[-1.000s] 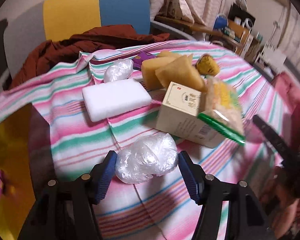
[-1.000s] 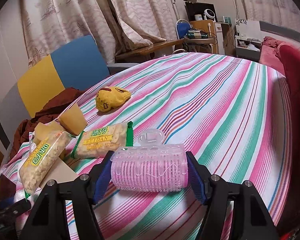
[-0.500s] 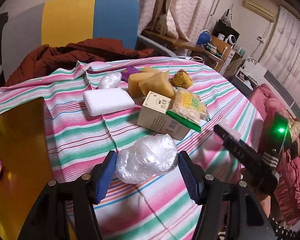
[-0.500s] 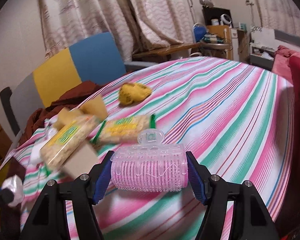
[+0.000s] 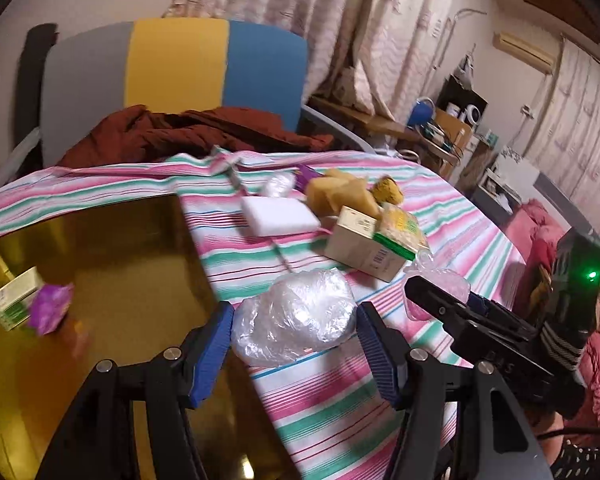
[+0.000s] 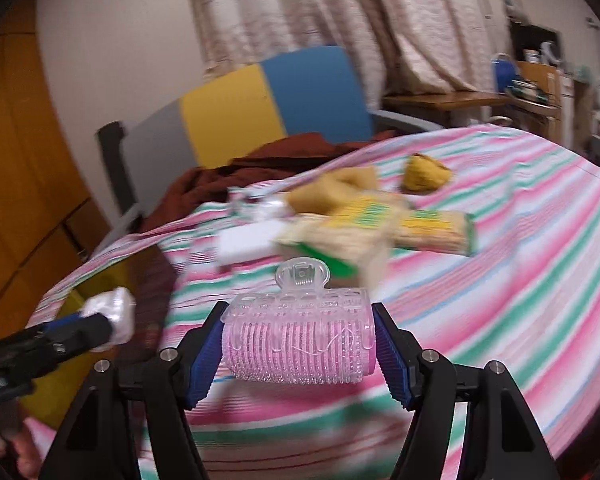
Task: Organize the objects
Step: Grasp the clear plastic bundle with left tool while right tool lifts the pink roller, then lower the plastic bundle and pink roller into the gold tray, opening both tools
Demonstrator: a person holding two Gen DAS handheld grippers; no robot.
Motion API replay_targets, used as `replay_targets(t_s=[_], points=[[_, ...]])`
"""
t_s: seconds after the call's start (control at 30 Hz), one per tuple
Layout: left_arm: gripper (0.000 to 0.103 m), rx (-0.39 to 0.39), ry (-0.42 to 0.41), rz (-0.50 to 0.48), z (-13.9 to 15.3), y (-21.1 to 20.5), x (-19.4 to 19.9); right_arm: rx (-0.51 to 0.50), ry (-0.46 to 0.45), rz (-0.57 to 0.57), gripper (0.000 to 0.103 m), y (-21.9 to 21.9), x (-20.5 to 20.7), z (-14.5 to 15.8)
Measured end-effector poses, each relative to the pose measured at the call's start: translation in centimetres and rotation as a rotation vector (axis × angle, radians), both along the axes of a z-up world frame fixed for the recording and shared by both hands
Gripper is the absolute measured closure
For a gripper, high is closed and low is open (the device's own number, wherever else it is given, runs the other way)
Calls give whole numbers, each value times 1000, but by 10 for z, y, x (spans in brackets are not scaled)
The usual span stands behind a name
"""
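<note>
From the L wrist view, far left: a gold tray (image 5: 100, 240) w/ a small box (image 5: 14, 300) and a purple wrapper (image 5: 50, 306) lying in it, touching each other. The tray sits on the striped tablecloth (image 5: 340, 400) at its left edge. Just right of the tray, the left gripper (image 5: 294, 338) has its blue pads pressed on both sides of a crumpled clear plastic wad (image 5: 294, 320), held off the cloth near the tray's rim. Behind it, mid-table: white foam block (image 5: 280, 214), a second small plastic wad (image 5: 278, 186), yellow sponges (image 5: 340, 196), a beige carton (image 5: 364, 246) w/ a snack pack (image 5: 400, 230) lying on top. Chair w/ grey/yellow/blue back (image 5: 180, 64) and a brown garment (image 5: 188, 132) behind the table. Further right, the right gripper (image 6: 300, 348) is clamped on the ends of a pink hair roller (image 6: 300, 340) w/ its clear clip on top, held above the cloth; seen side-on in the L view at the right. R view is blurred; a second snack pack (image 6: 436, 230) lies right of the carton.
</note>
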State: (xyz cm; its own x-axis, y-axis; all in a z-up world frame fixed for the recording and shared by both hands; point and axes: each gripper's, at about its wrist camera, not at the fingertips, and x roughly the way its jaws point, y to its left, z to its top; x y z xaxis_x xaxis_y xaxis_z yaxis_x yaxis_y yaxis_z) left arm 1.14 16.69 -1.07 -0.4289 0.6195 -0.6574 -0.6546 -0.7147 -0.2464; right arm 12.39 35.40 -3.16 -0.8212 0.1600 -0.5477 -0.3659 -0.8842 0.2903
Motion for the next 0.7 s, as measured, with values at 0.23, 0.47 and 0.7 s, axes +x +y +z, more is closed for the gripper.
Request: replay_targets(t_s=[0.23, 0.47, 0.7], points=[[39, 42, -24, 153, 0, -62, -21, 75, 10, 224, 34, -62, -48, 28], [39, 10, -60, 315, -16, -118, -46, -2, -137, 445, 34, -108, -126, 25], [39, -73, -129, 435, -44, -162, -72, -29, -290, 471, 33, -136, -193, 4]])
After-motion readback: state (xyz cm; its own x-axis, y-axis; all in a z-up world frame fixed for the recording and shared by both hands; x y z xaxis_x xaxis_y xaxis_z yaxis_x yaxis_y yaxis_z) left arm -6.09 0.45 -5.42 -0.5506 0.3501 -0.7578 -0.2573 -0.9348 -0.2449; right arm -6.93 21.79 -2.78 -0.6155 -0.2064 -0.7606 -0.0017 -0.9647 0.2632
